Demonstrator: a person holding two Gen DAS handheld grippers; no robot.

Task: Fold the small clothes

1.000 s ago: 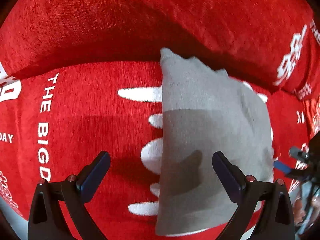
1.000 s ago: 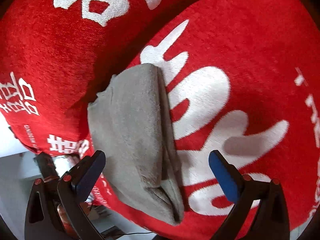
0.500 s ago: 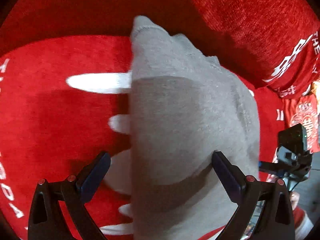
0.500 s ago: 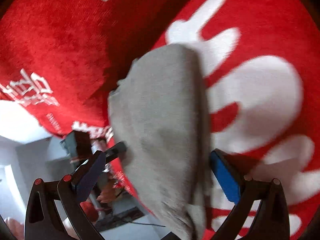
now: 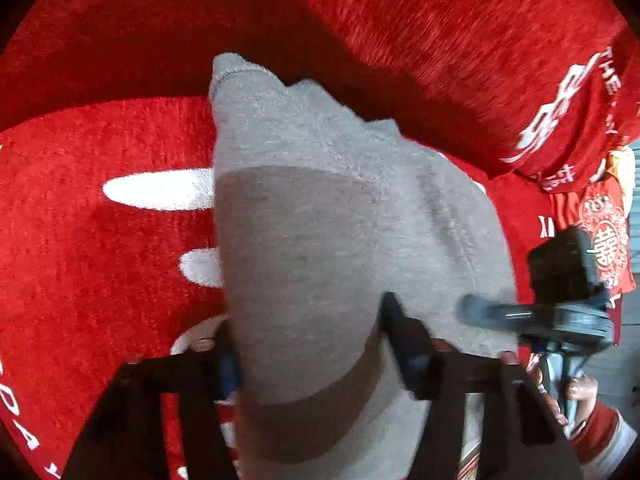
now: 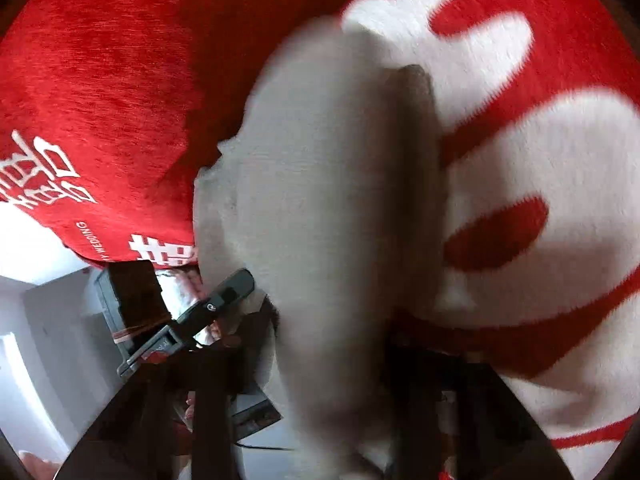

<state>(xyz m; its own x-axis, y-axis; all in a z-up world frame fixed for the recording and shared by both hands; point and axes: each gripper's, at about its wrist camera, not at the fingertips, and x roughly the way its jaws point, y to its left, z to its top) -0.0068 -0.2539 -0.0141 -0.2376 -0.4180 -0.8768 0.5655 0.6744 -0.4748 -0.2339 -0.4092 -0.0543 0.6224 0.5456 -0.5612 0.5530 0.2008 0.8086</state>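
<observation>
Grasp step. The left gripper (image 5: 310, 344) and the right gripper (image 6: 332, 344) have each just been closing on the near edge of the small grey fleece garment (image 5: 320, 240), with cloth between the fingers of both. Left's fingers look pressed into the fleece on both sides, so it is pinching the garment. The right wrist view is blurred; the garment (image 6: 340, 200) fills the gap, so probably pinched too, not certain.

The garment lies flat on the red plush cover with white lettering (image 5: 100, 280) and runs forward from both grippers to a narrow far end near the cover's raised back.

The next move likely calls for lifting the near edge and carrying it forward onto the far end, both sides kept level.

Nothing lies on the garment. In the left wrist view the right tool sits close beside left's right finger, so a collision is possible.
</observation>
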